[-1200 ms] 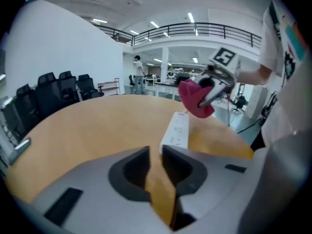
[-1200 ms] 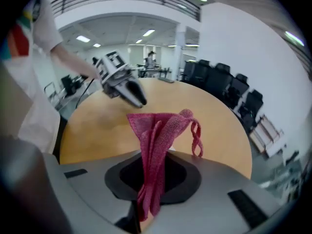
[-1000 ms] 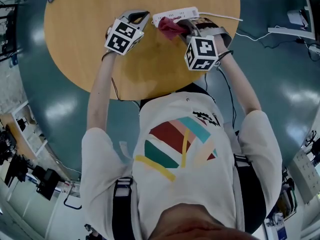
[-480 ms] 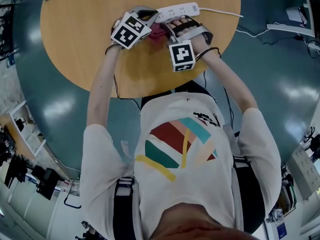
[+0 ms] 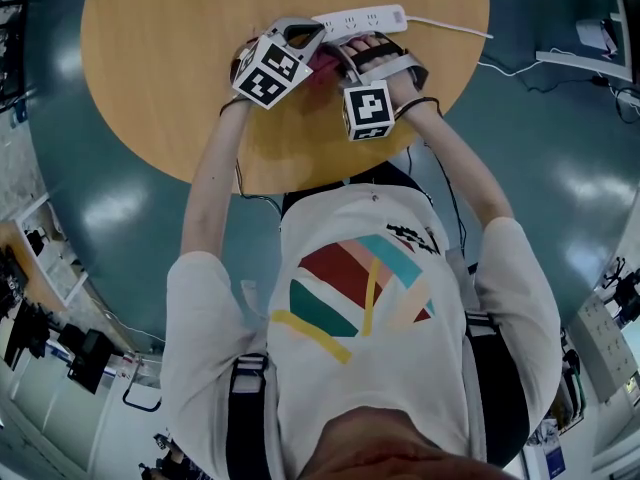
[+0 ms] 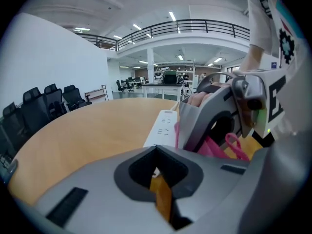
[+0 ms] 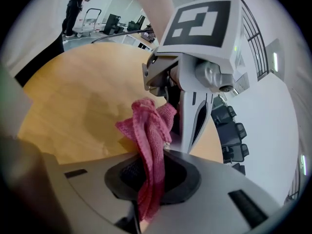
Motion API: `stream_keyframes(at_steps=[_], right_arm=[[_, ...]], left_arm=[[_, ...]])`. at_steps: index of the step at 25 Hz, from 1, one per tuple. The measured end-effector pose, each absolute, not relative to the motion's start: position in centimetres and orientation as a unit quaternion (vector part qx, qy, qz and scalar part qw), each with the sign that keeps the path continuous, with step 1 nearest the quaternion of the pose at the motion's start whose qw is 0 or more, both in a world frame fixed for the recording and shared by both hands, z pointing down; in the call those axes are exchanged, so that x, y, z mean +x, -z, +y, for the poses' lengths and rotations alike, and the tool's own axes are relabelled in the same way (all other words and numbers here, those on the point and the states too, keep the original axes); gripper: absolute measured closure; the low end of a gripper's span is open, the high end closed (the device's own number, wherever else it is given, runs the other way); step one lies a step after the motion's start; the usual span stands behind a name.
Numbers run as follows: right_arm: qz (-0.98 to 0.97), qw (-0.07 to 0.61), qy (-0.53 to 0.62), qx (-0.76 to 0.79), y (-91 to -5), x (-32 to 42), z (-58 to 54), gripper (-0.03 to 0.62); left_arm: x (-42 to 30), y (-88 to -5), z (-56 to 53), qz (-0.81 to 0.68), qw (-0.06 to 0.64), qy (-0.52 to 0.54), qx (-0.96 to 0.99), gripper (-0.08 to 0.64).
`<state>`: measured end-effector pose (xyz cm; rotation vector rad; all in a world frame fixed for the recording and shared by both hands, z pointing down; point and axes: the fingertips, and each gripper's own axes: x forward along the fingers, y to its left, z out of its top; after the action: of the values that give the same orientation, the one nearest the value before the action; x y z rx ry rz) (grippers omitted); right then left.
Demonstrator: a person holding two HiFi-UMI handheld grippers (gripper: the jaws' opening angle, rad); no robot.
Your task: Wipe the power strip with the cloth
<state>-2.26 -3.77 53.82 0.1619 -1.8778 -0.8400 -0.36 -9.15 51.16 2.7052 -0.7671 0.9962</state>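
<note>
Power strip (image 5: 355, 18) sits near desk (image 5: 160, 68) far rim. R gripper (image 7: 151, 179): fingers clamped on pink cloth (image 7: 146, 130), just short of strip. L gripper (image 6: 158, 174): fingers shut, empty, beside strip's left end. Risk, I reckon: strip looks unpinned, so a wipe may shove it off.

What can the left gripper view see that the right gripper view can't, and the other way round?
Only the left gripper view shows the white power strip lying on the table. Only the right gripper view shows the right gripper with its fingers shut on the pink cloth, plus a distant standing person. Both show the round wooden table, some of the pink cloth, and black office chairs in the background.
</note>
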Motion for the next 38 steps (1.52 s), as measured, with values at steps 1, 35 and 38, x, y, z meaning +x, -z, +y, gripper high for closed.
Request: stream_keyframes(at_steps=[1,35,38], right_arm=[[-0.784,0.513,0.344,0.067,-54.0,-2.1,-3.8,0.554],[-0.819,0.506,0.238,0.133,-46.6,10.6,-11.4,0.554],[-0.837,0.487,0.240,0.075,-45.1,7.4,-13.7,0.553]], left_arm=[[-0.4,-51.2,-9.2,-0.253,0.075,-0.338,0.903,0.523],[1.3,-50.9,-7.1,-0.306,0.083,-0.338,0.886,0.523],[1.8,-51.2,-7.6,-0.335,0.097,-0.335,0.875,0.523]])
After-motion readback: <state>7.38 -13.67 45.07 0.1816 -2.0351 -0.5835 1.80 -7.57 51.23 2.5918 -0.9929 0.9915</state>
